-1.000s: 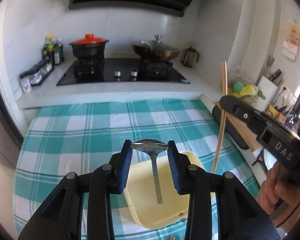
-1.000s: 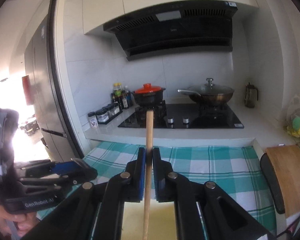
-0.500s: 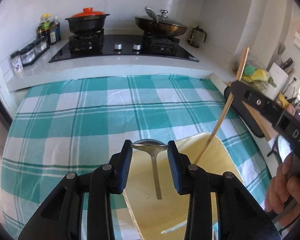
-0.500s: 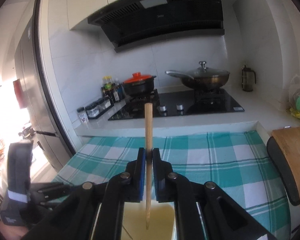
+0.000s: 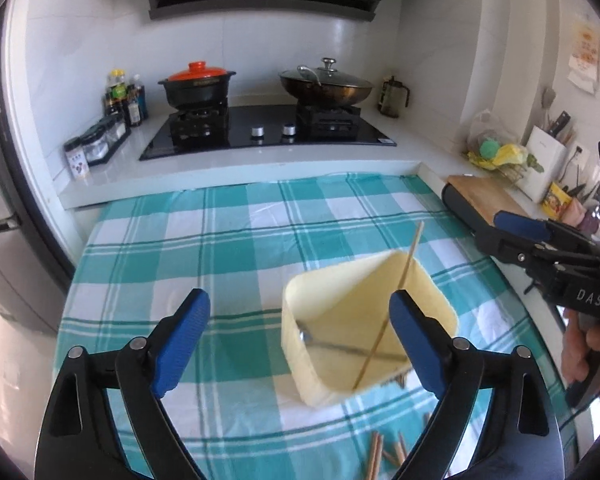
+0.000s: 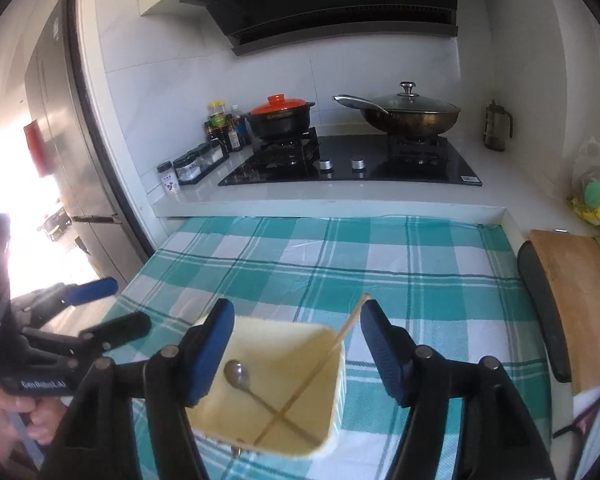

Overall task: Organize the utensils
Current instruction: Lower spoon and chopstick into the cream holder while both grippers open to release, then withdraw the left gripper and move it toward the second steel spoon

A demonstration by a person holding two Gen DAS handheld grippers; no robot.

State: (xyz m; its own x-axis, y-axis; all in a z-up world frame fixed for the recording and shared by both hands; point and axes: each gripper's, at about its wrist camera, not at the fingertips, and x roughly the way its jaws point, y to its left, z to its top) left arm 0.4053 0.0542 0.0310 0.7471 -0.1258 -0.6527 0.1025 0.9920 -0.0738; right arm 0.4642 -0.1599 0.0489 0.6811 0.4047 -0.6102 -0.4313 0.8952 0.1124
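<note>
Both utensils [image 6: 260, 396] below open right gripper [image 6: 296, 354]

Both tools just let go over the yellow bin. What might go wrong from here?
1. The chopstick leans on the bin rim with its tip sticking out; a passing tool could knock it out.
2. It lies crossed over the spoon, so later items may pile unevenly.
3. More chopsticks lie on the cloth close behind the left tool, easy to miss.
</note>
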